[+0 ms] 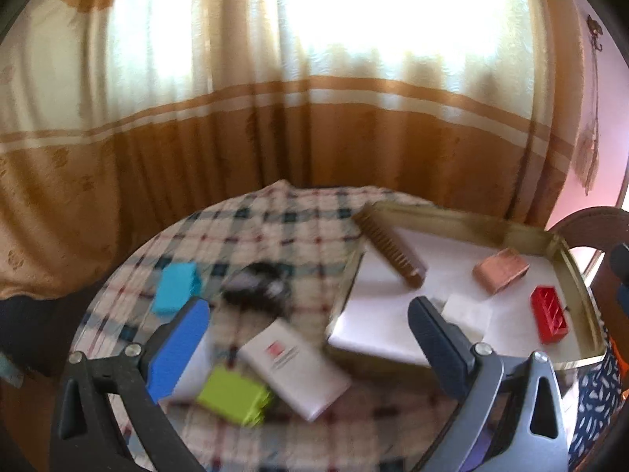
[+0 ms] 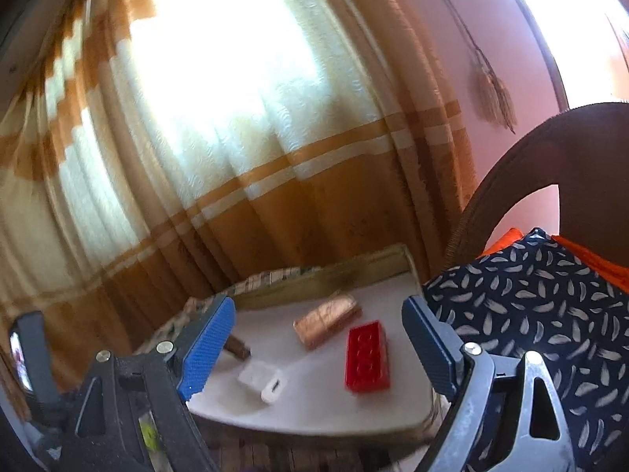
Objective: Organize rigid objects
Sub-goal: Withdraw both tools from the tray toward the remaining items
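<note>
Blurring softens most of the left wrist view, where the left gripper (image 1: 308, 336) spreads its fingers wide with nothing held between them, above a round bench (image 1: 275, 220) covered in a checked cloth. Low in the centre of that frame lie a white box (image 1: 295, 369) with a red mark and a lime-green block (image 1: 234, 395) touching its lower left end; part of another white thing shows behind the blue left finger, too hidden to name. Further up sit a cyan block (image 1: 175, 287) and a dark object (image 1: 255, 287) smeared past recognition. At the right, a shallow tray (image 1: 452, 216) with a white floor holds a brown comb (image 1: 393, 253) leaning over its upper left rim, a copper-coloured block (image 1: 499, 273), a red brick (image 1: 548, 318) and a small white piece (image 1: 468, 310), partly hidden by the right finger. In the right wrist view the right gripper (image 2: 316, 348) also stands open and empty over the same tray (image 2: 354, 267); the red brick (image 2: 367, 358), copper-coloured block (image 2: 326, 324) and small white piece (image 2: 263, 381) lie apart between its fingers, while only the comb's end (image 2: 238, 348) peeks out beside the left finger. Feather-patterned fabric (image 2: 530, 299) covers the tray's right edge.
</note>
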`<state>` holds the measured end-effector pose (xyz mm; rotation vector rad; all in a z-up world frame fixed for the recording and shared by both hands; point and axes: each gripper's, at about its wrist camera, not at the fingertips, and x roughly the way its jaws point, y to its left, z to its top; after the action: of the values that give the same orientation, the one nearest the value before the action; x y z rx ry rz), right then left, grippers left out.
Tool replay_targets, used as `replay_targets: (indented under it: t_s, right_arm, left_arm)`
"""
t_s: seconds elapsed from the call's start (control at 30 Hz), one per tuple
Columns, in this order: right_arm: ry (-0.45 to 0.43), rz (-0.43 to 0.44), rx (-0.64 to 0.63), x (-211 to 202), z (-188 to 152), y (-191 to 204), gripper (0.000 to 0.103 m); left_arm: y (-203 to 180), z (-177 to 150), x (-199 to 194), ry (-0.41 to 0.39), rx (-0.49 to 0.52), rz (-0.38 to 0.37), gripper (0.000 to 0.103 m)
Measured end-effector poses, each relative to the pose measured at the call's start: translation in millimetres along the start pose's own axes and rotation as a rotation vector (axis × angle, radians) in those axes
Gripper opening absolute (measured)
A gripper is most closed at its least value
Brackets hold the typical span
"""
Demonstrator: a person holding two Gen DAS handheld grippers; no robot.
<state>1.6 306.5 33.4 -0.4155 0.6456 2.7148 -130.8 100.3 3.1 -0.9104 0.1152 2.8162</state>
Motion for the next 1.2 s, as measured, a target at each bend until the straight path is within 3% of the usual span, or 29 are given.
replay_targets:
  t_s: [0.1,0.43,0.67,0.83,0.9,0.97,1.07,1.2]
  right_arm:
    - [0.042,0.014,-0.029,-3,-13,7,0.089]
    - [-0.025,0.001,-0.099,-26,-42,28,0.089]
    - [0.050,0.077,-0.159,-14,-36,48,0.089]
    - [0.226,0.170,-0.261,50,8,95,0.089]
    - [0.226,0.155,-0.303,80,20,119,0.089]
    - [0.311,0.164,-0.388,117,20,144,0.089]
    - [0.418,0.107,-0.473,168,5,171,0.088]
    - [0.531,0.024,-0.450,220,-10,168,0.088]
  left_arm:
    - [9,-13,-4,0.004,0.005,0.036,0.103]
    - [26,-40,-17,-0.026,0.016,0.130,0.103]
    - [44,-46,-23,-0.017,-0.034,0.126,0.103]
    - [55,-45,-26,-0.012,-0.069,0.133,0.103]
    - [62,-44,-28,-0.008,-0.090,0.133,0.103]
    - [71,-43,-29,-0.006,-0.108,0.136,0.103]
    - [81,-42,-29,-0.005,-0.115,0.152,0.103]
    - [95,-44,-26,0.007,-0.119,0.169,0.103]
